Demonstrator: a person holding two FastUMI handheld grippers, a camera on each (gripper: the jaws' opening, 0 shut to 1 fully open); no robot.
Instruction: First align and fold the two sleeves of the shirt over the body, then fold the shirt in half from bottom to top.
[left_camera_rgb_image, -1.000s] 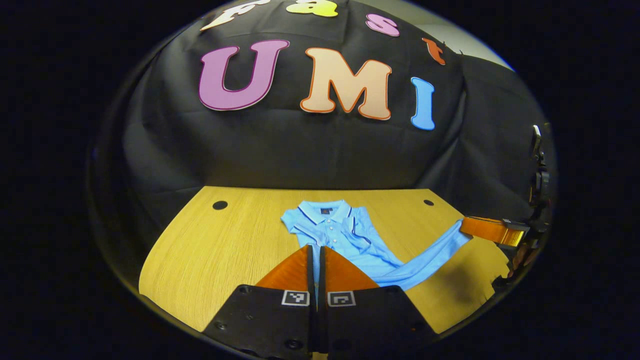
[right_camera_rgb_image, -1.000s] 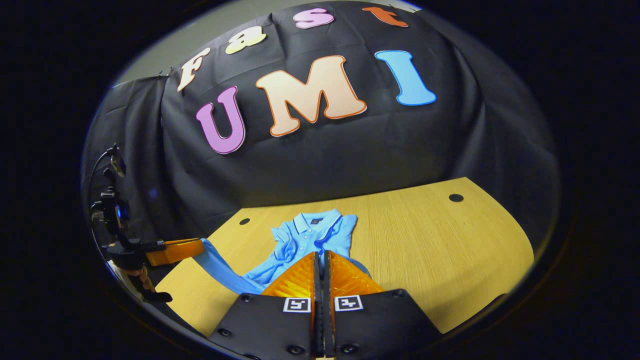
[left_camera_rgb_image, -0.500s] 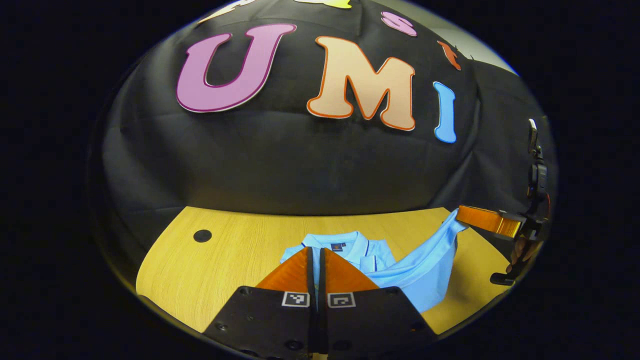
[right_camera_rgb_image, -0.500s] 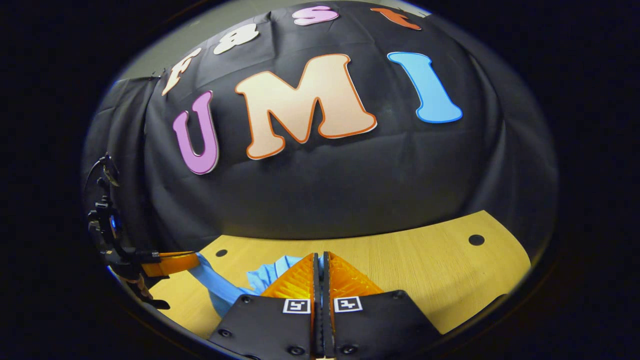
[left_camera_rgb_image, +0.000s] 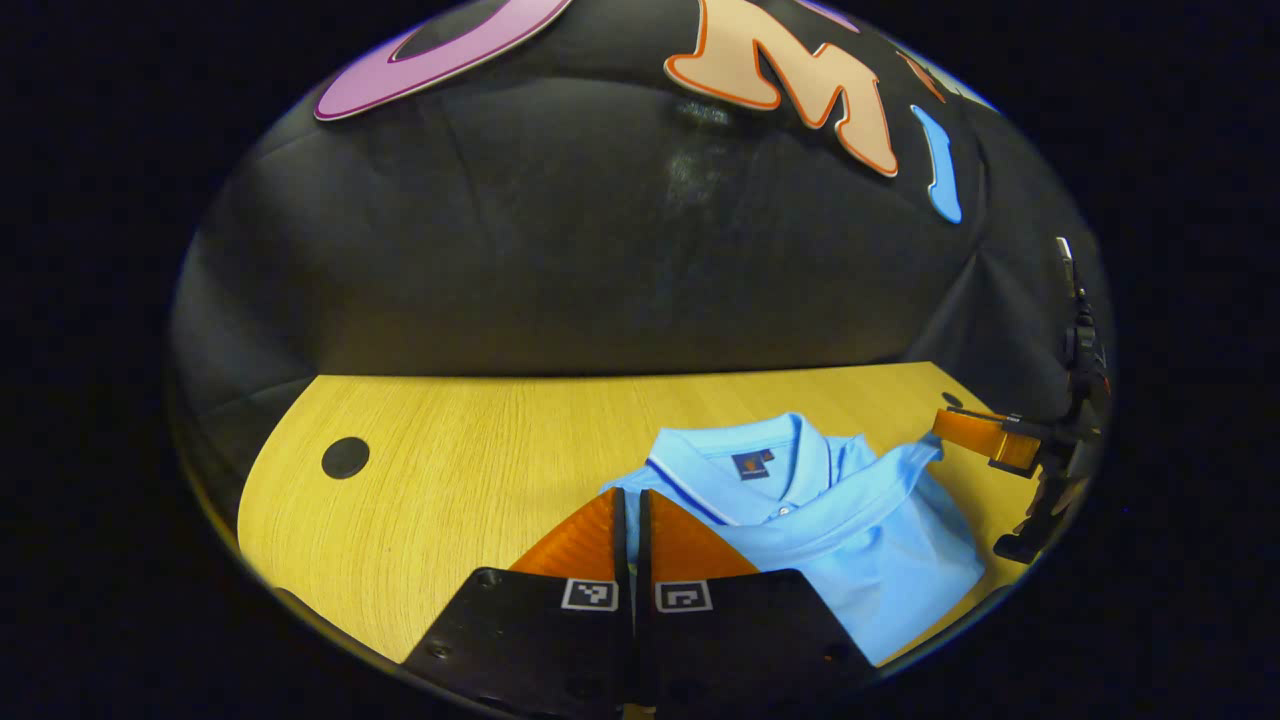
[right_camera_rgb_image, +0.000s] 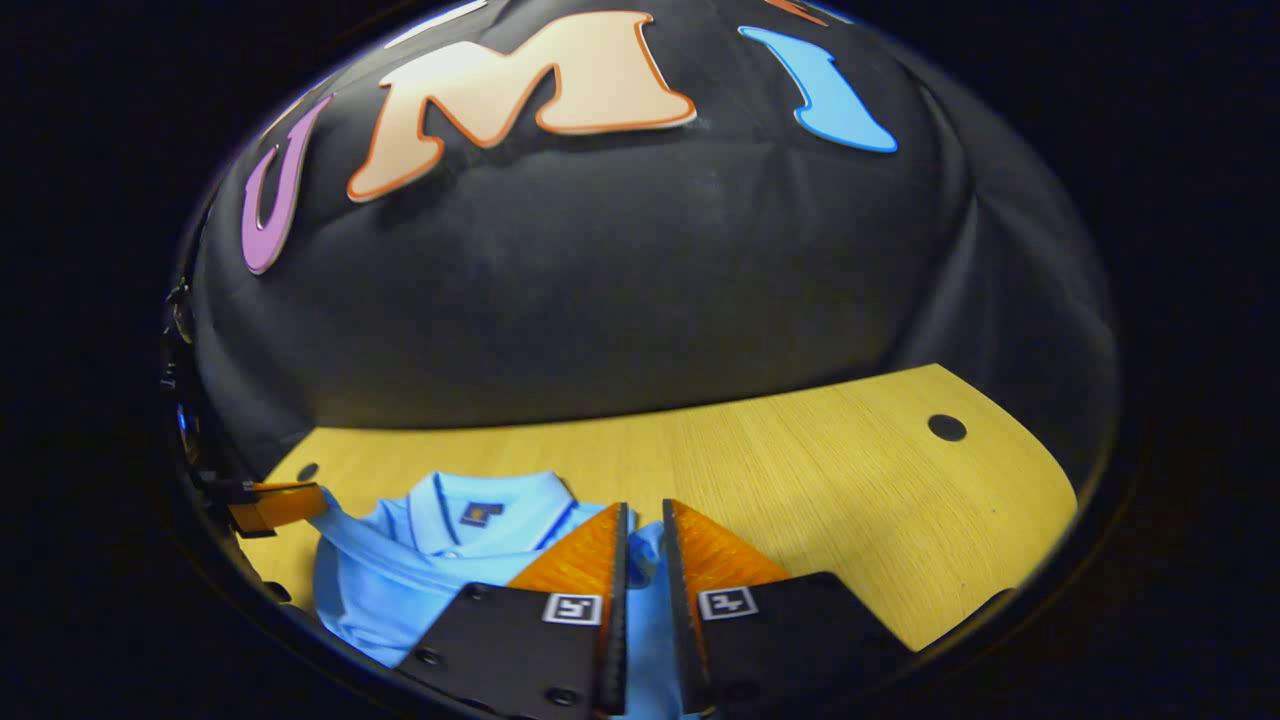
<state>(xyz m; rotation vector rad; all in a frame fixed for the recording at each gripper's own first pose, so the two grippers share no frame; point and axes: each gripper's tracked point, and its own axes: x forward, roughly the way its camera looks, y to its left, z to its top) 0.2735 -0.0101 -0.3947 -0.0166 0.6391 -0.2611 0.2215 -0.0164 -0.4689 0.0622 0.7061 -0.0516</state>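
The light blue polo shirt (left_camera_rgb_image: 850, 520) lies on the wooden table (left_camera_rgb_image: 480, 450), its lower half folded up over the body to just below the collar (left_camera_rgb_image: 740, 455). My left gripper (left_camera_rgb_image: 628, 495) is shut on the folded-up hem at the shirt's left corner. In the right gripper view the shirt (right_camera_rgb_image: 400, 570) spreads to the left, with the left gripper (right_camera_rgb_image: 320, 492) pinching its far corner. My right gripper (right_camera_rgb_image: 640, 510) has its fingers slightly parted over the blue cloth. In the left gripper view the right gripper (left_camera_rgb_image: 940, 425) touches the shirt's right corner.
The booth's black cloth wall rises right behind the table's far edge. Round cable holes (left_camera_rgb_image: 345, 457) (right_camera_rgb_image: 946, 428) sit near the back corners of the table (right_camera_rgb_image: 820, 480). A hand grips the right gripper's handle (left_camera_rgb_image: 1045, 490) at the far right.
Both grippers carried the shirt's bottom hem up and forward, then lowered it near the collar. The gap between the right gripper's fingers has widened; the left stays shut.
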